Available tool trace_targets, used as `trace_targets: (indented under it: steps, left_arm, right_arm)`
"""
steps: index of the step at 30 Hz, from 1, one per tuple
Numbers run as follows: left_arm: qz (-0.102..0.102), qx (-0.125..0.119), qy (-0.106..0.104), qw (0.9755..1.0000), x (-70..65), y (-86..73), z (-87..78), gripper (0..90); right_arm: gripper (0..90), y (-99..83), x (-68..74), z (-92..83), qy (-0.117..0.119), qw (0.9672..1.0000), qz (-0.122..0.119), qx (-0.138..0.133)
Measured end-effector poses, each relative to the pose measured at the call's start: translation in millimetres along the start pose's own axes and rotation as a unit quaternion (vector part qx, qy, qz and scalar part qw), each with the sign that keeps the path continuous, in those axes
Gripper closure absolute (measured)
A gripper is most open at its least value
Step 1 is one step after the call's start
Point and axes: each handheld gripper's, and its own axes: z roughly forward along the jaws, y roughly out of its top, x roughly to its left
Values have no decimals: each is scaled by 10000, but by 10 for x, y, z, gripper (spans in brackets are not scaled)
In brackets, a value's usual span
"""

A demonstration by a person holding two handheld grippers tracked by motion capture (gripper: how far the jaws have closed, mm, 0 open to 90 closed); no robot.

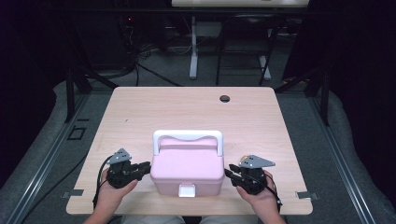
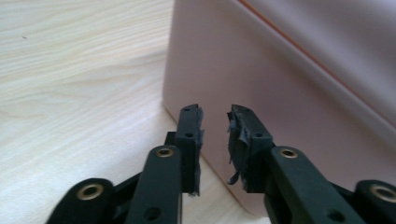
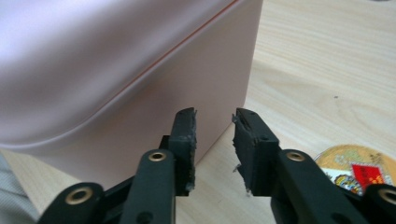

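A pink lidded box (image 1: 187, 165) with a white carry handle (image 1: 187, 136) and a white front latch (image 1: 187, 190) stands near the table's front edge. My left gripper (image 1: 147, 167) lies level beside the box's left wall, its tips close to it. In the left gripper view my left gripper (image 2: 215, 114) stands open with a narrow gap and nothing between the jaws, the pink wall (image 2: 280, 84) just ahead. My right gripper (image 1: 229, 171) is at the box's right wall. It (image 3: 215, 119) is open too, empty, facing the box (image 3: 116, 70).
The light wooden table (image 1: 140, 112) has a dark round cable hole (image 1: 225, 98) at the back. A round gold item with a red label (image 3: 355, 170) lies on the table by my right gripper. Table legs and cables stand on the floor beyond.
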Motion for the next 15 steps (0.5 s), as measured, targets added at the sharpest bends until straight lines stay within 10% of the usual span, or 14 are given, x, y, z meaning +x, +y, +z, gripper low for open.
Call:
trace_targets:
  steps: [15]
  left_arm:
    - [-103, -226, 137, 9996, 135, 31, -217, 579]
  right_arm:
    - [567, -8, -167, -114, -242, 9993, 91, -252]
